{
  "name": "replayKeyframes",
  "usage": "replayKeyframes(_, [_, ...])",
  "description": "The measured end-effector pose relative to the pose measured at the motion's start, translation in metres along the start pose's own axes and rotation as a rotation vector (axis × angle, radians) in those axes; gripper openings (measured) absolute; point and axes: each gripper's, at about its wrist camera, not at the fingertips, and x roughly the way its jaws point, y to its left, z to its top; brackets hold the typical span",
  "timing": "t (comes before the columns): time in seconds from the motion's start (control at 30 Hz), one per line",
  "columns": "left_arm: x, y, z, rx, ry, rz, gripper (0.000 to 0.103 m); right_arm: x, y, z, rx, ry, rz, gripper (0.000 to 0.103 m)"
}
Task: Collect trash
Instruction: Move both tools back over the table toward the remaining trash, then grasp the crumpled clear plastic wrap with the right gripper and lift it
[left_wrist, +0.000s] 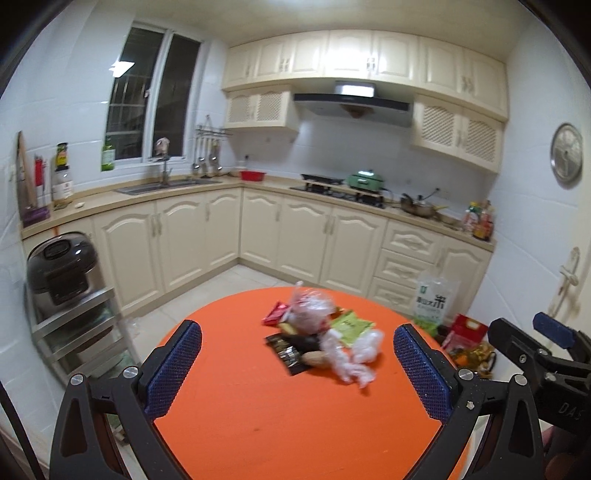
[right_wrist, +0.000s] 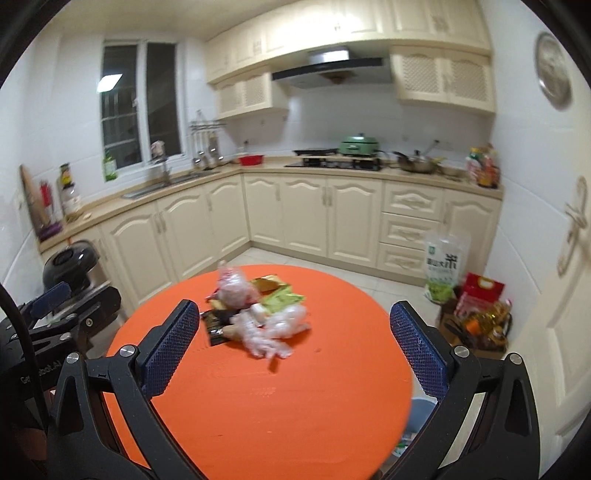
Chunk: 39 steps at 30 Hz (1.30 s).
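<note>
A pile of trash lies on the far half of a round orange table: clear crumpled plastic bags, a knotted bag, a green wrapper, a red wrapper and a dark wrapper. The pile also shows in the right wrist view. My left gripper is open and empty, above the table short of the pile. My right gripper is open and empty, also short of the pile; it shows at the right edge of the left wrist view.
A pale blue bin stands on the floor by the table's near right edge. A rice bag and a box of groceries sit on the floor at the right. A rice cooker stands on a metal rack at the left. Kitchen cabinets run behind.
</note>
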Motion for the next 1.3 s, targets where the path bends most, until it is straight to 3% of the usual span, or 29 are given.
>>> replayKeyframes(0.3, [-0.005, -0.011, -0.007, -0.020, 0.058, 0.041, 0.102, 0.033, 0.013, -0.008, -0.036, 0.063, 0.036, 0.103])
replayKeyframes(0.57, [0.052, -0.027, 0.002, -0.034, 0.184, 0.066, 0.102, 0.102, 0.010, -0.030, -0.034, 0.209, 0.091, 0.103])
replayKeyframes(0.77, [0.111, -0.042, 0.026, -0.051, 0.277, 0.080, 0.102, 0.160, 0.014, -0.051, -0.035, 0.312, 0.163, 0.100])
replayKeyframes(0.9, [0.161, -0.045, 0.053, -0.055, 0.332, 0.086, 0.102, 0.197, 0.021, -0.061, -0.041, 0.368, 0.204, 0.086])
replayKeyframes(1.17, [0.251, -0.030, 0.083, -0.056, 0.388, 0.098, 0.102, 0.252, 0.024, -0.076, -0.077, 0.441, 0.201, 0.075])
replayKeyframes(1.23, [0.268, -0.027, 0.085, -0.054, 0.400, 0.099, 0.102, 0.259, 0.025, -0.078, -0.104, 0.460, 0.211, 0.054])
replayKeyframes(1.3, [0.281, -0.027, 0.084, -0.052, 0.413, 0.094, 0.102, 0.260, 0.023, -0.079, -0.107, 0.458, 0.251, 0.040])
